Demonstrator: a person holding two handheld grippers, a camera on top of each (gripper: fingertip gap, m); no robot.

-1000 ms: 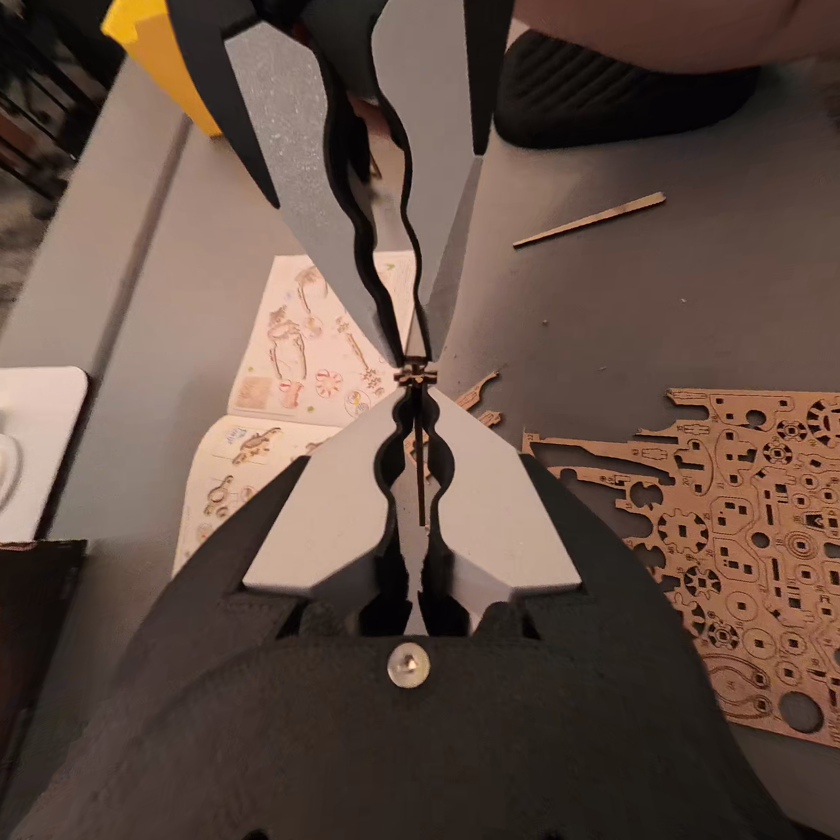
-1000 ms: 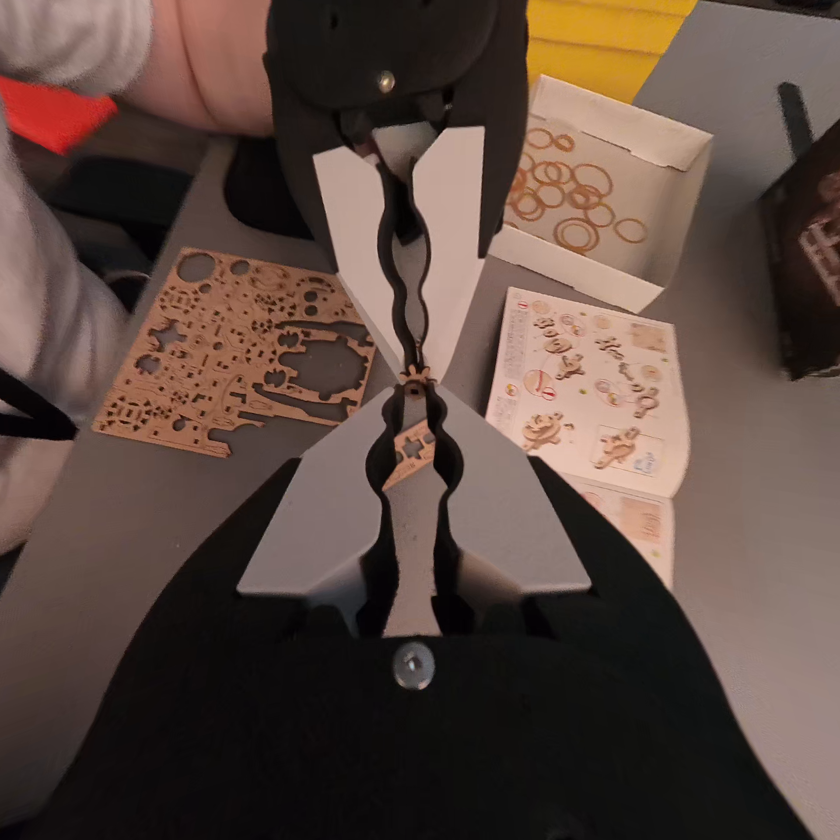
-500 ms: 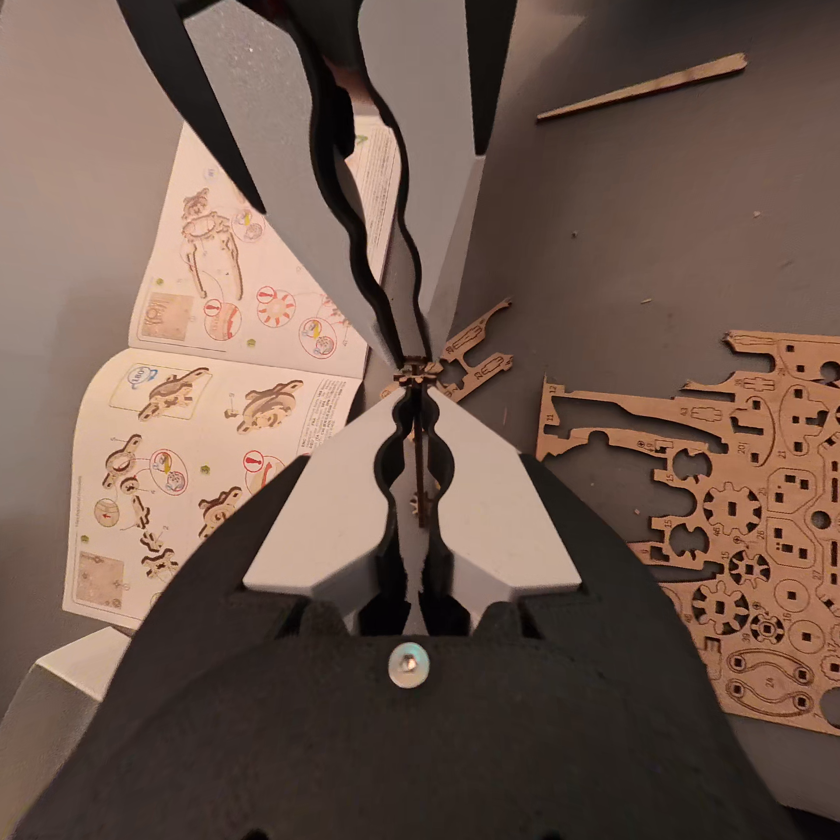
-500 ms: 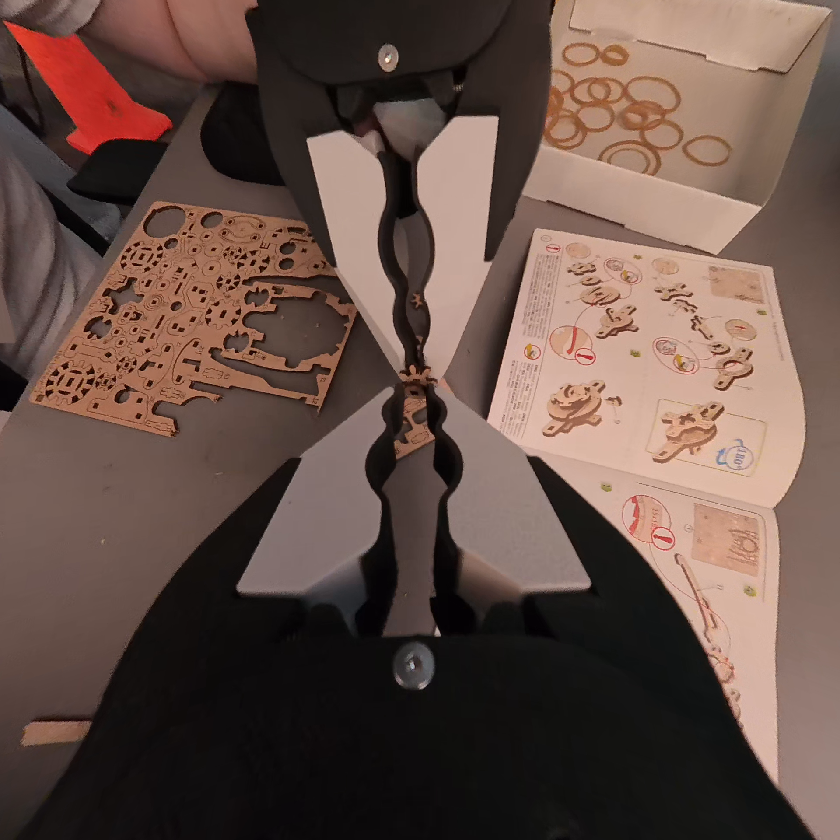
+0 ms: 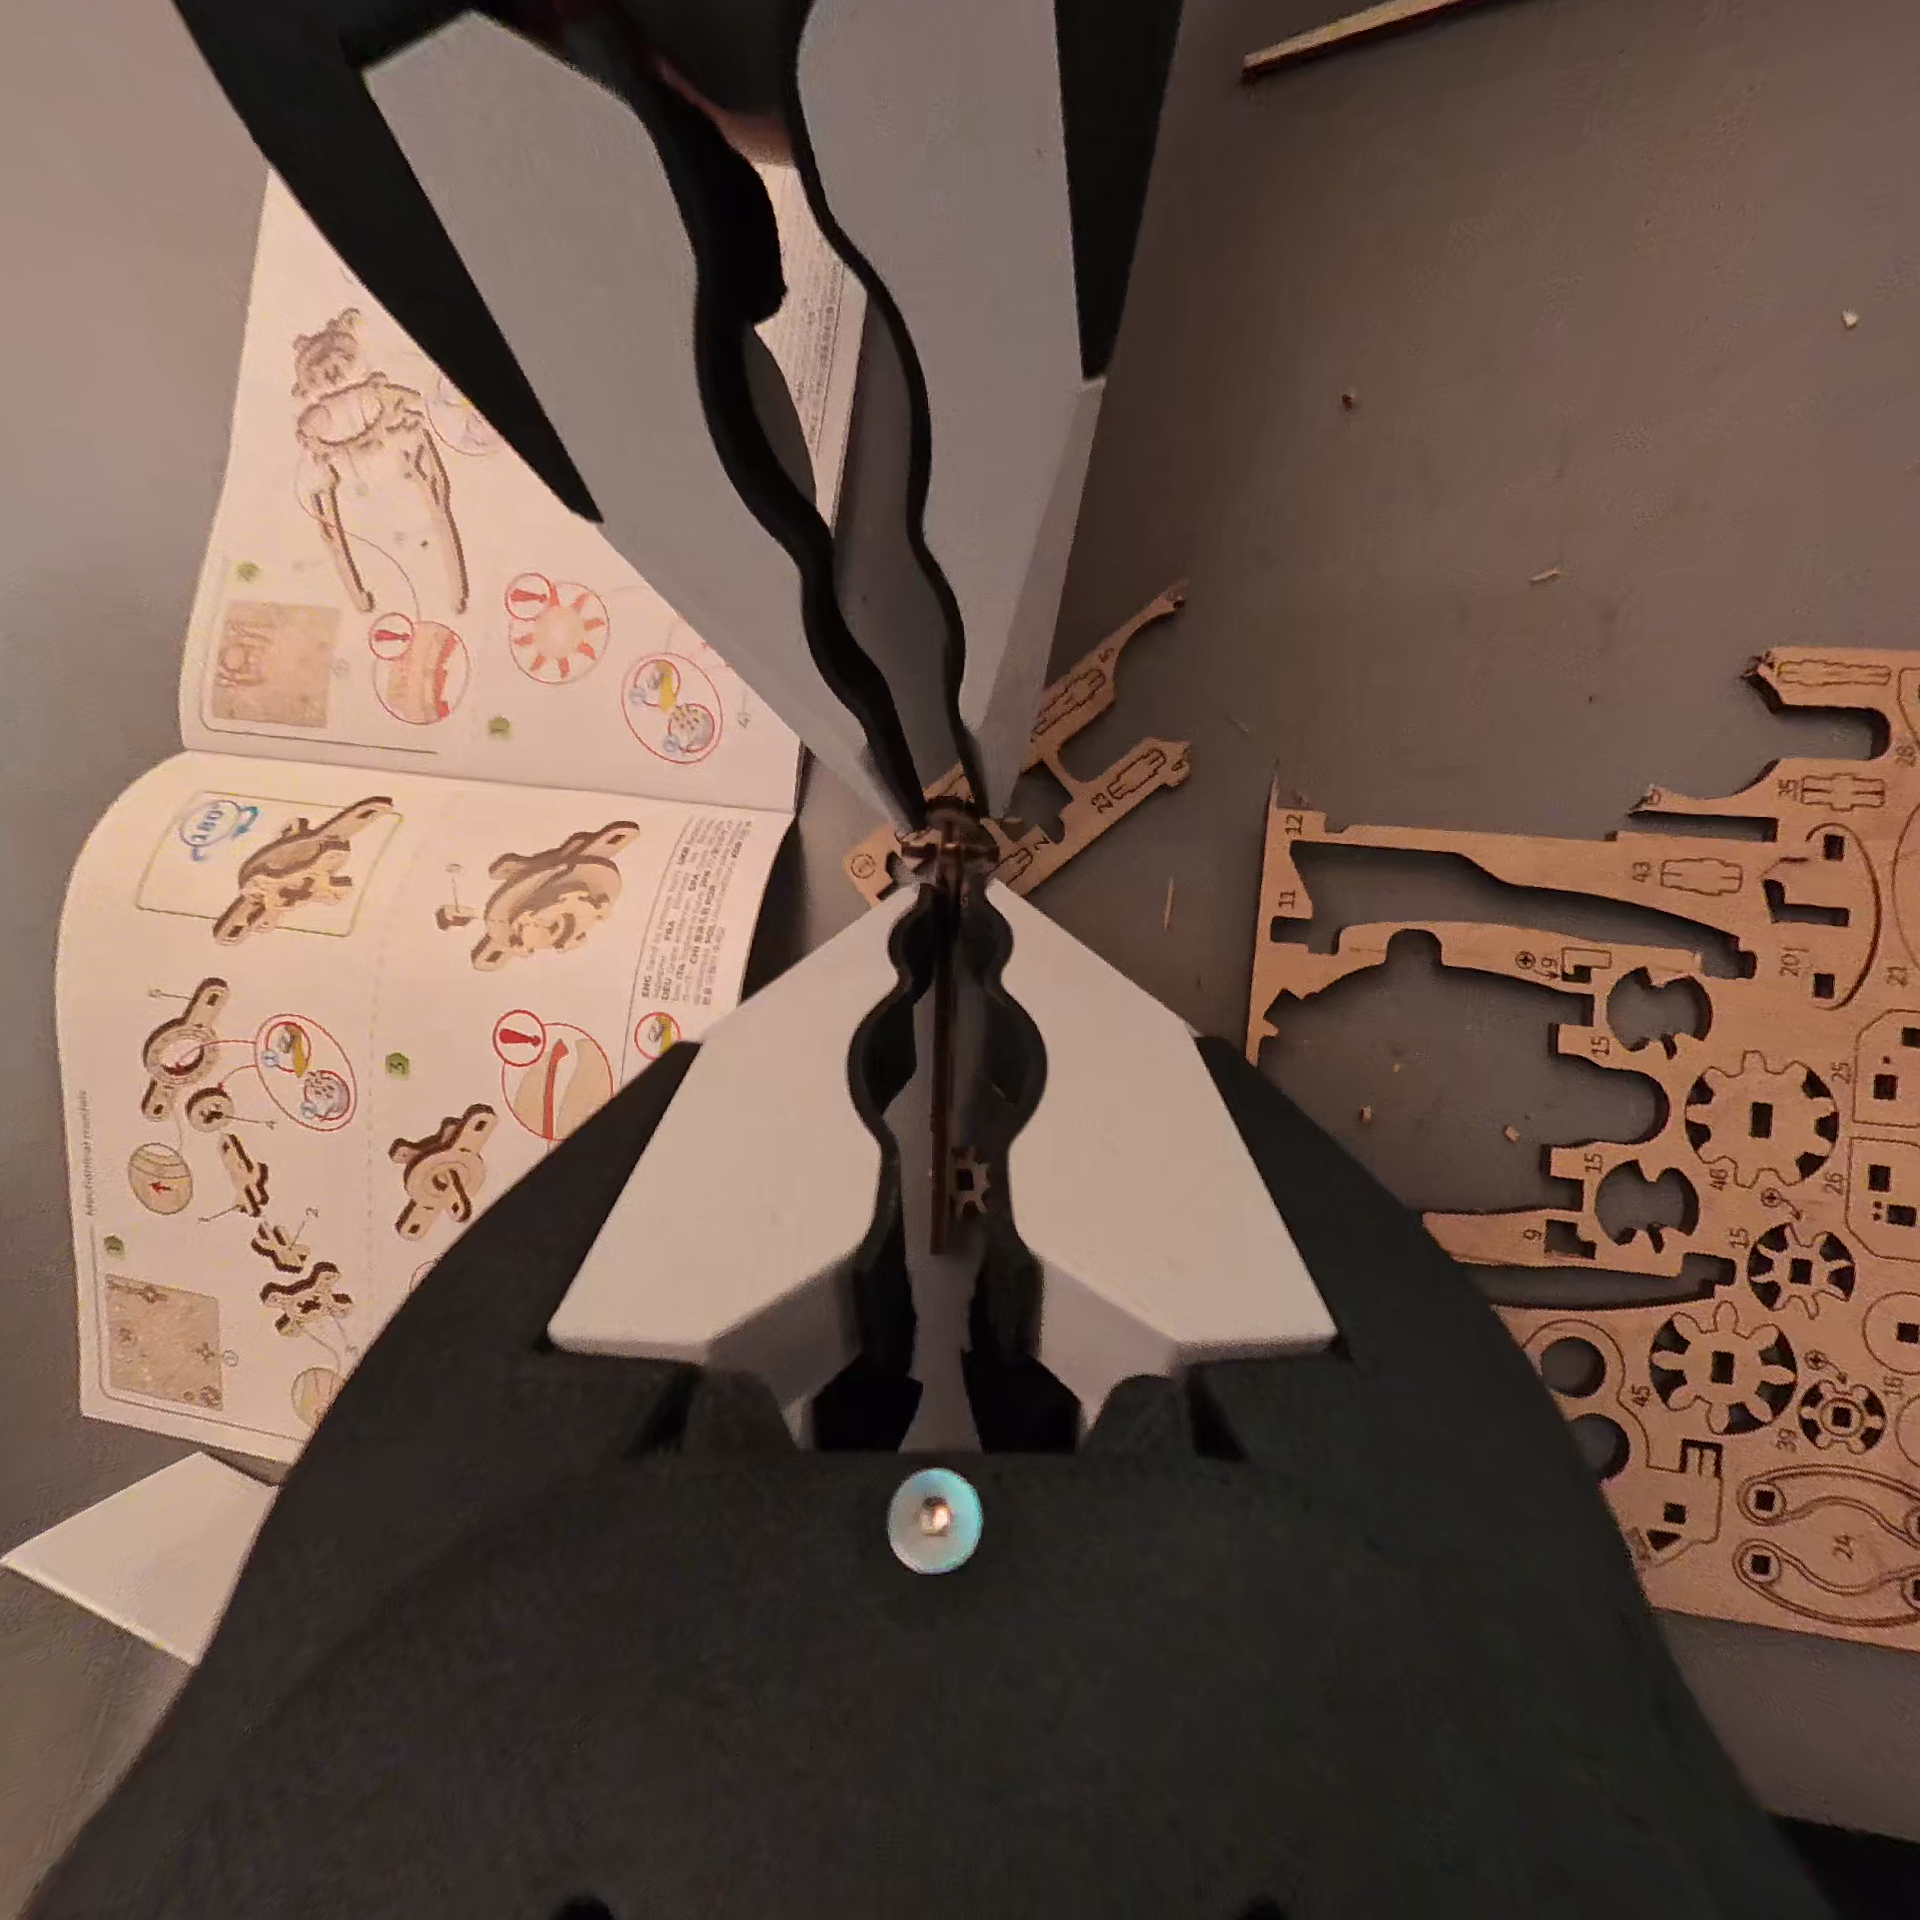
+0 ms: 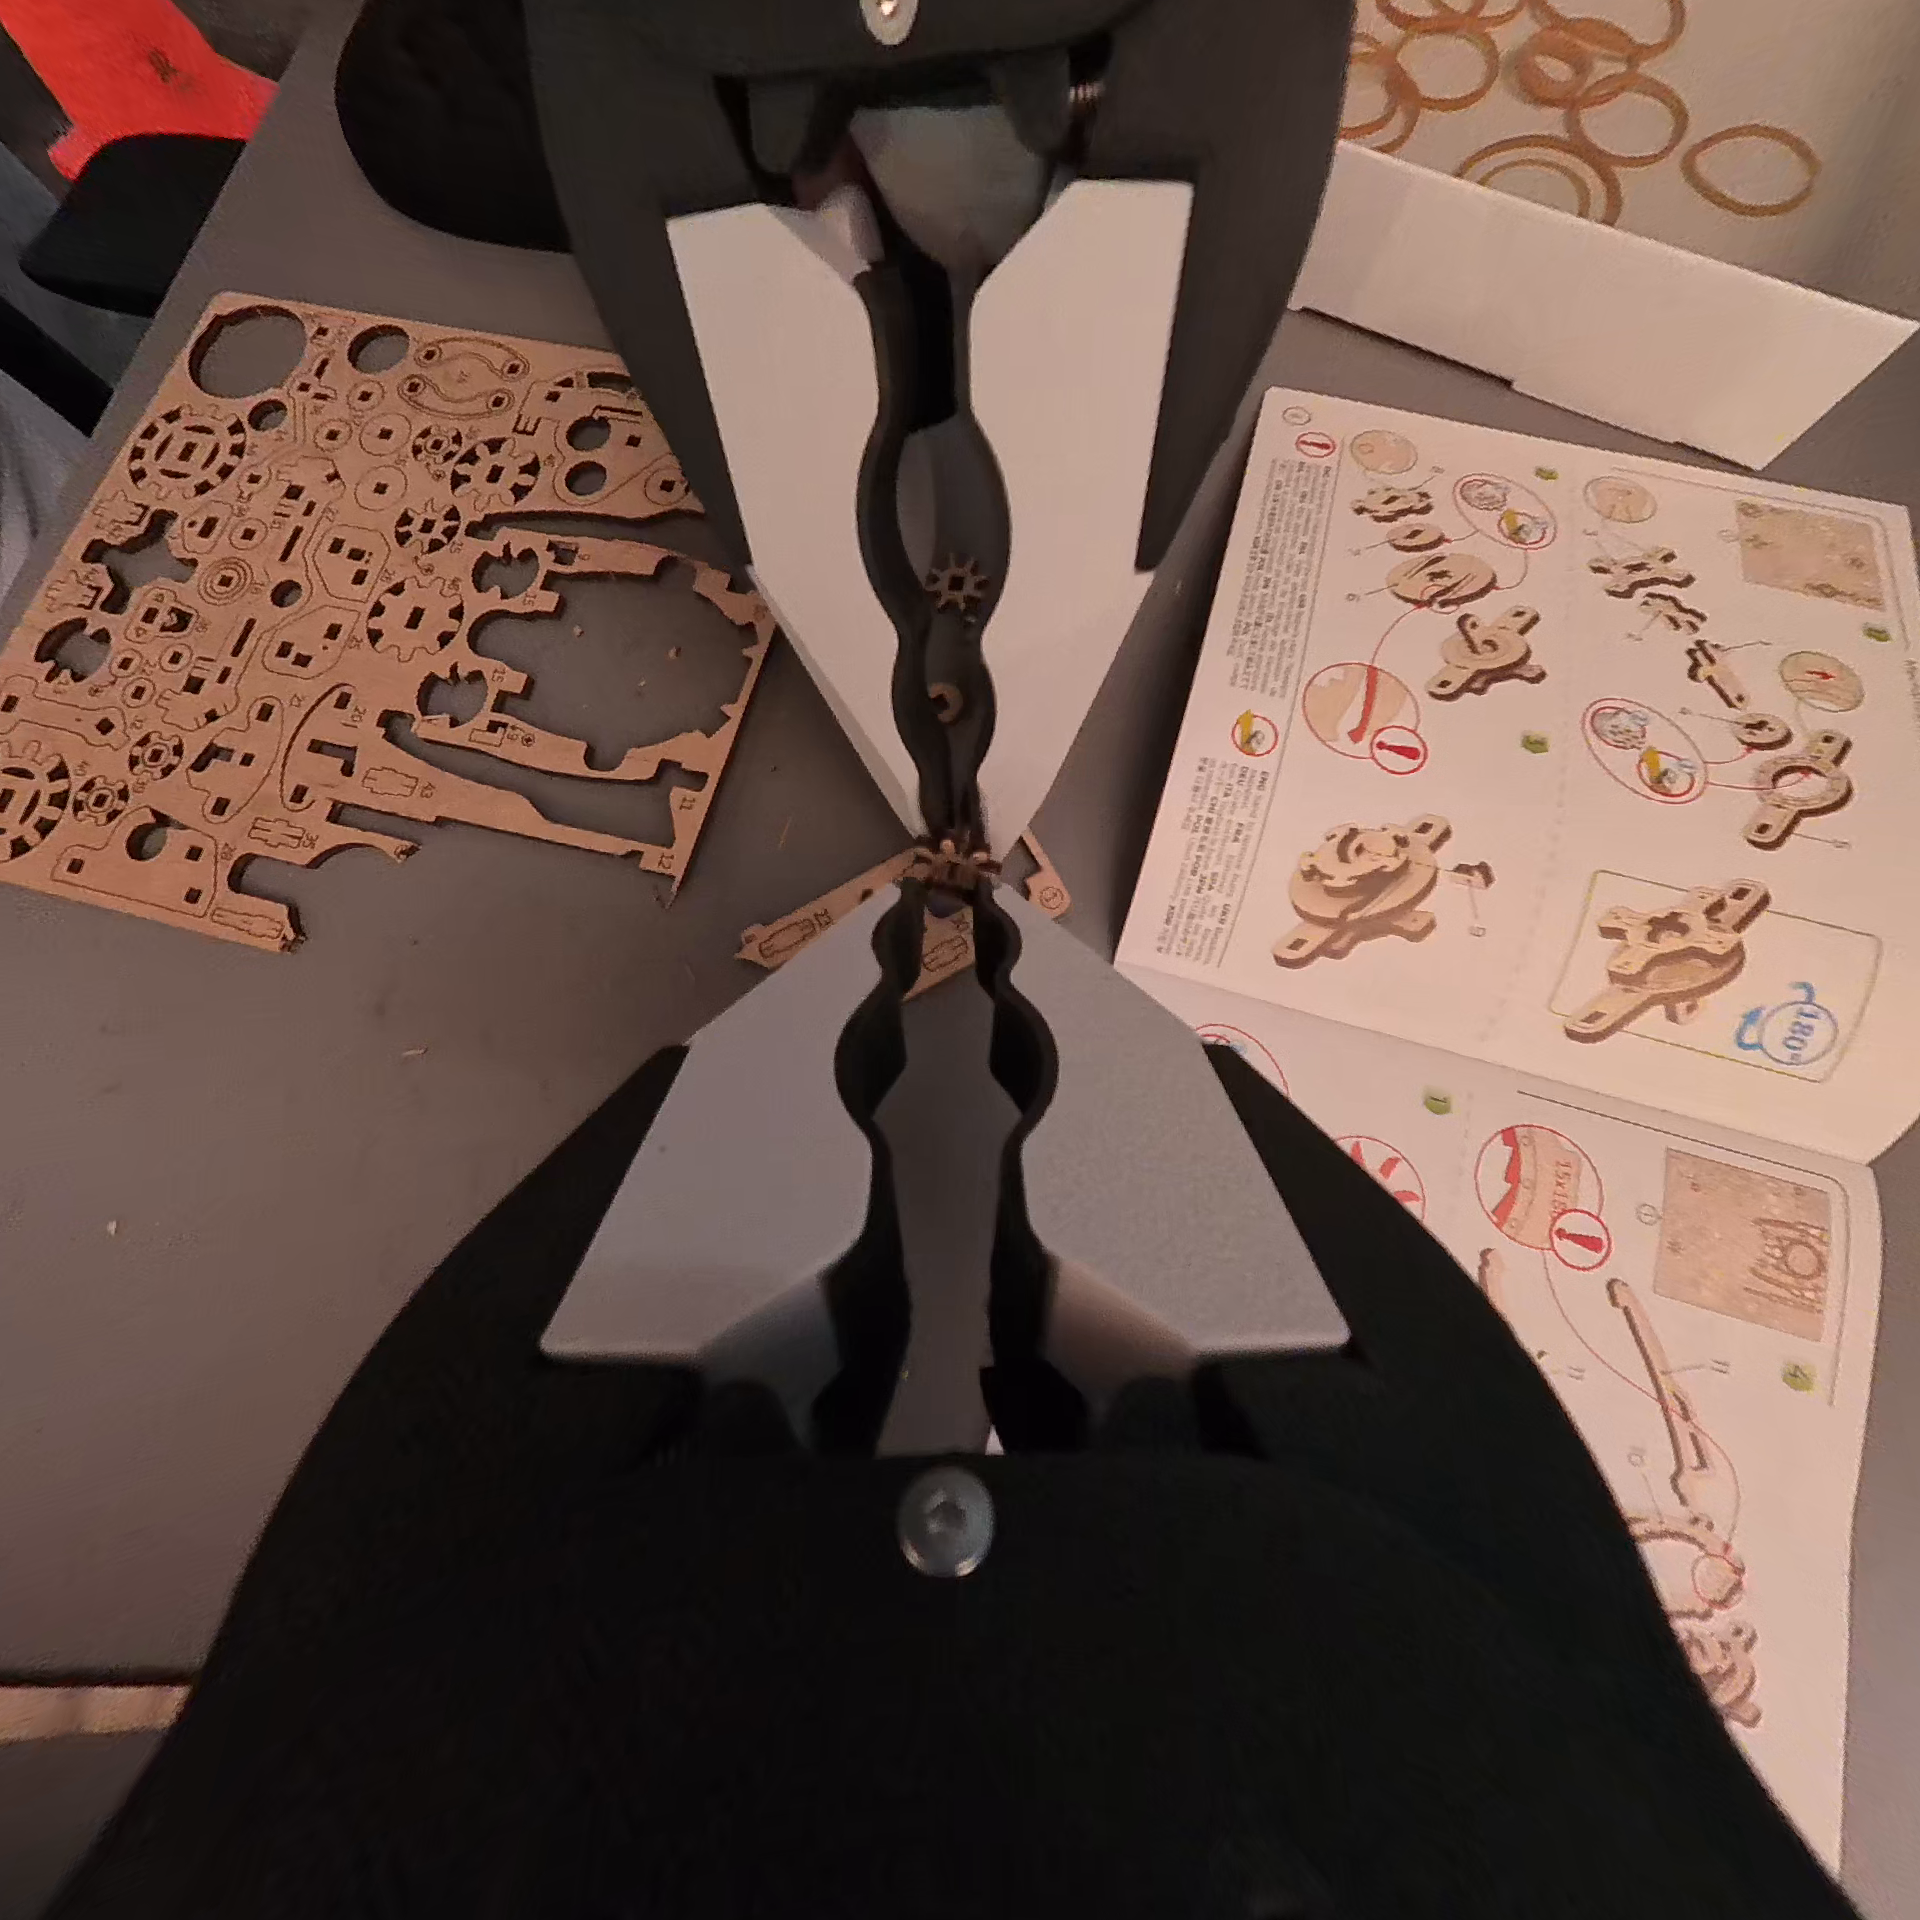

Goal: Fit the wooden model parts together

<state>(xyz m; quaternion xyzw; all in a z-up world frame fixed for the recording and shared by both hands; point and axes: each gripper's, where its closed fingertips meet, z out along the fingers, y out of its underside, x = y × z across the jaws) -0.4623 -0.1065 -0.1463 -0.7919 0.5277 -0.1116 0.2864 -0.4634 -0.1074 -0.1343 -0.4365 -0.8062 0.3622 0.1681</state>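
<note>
My left gripper is shut on a thin wooden axle that runs back between its fingers, with a small wooden gear on its rear end. My right gripper is shut on a small toothed wooden gear at its fingertips. The two grippers meet tip to tip above the grey table, and the toothed gear sits at the front end of the axle. In the right wrist view the left gripper comes down from the top with the axle's rear gear showing between its fingers. In the left wrist view the right gripper comes from the top.
A laser-cut wooden parts sheet lies on the grey table. An open instruction booklet lies opposite. A loose wooden offcut lies under the tips. A white box of rubber bands stands behind. The tips of both grippers are at nearly the same place.
Both grippers have moved together, still tip to tip and shut, lower and closer to the table. The booklet and the parts sheet now look larger. The axle's rear gear now shows.
</note>
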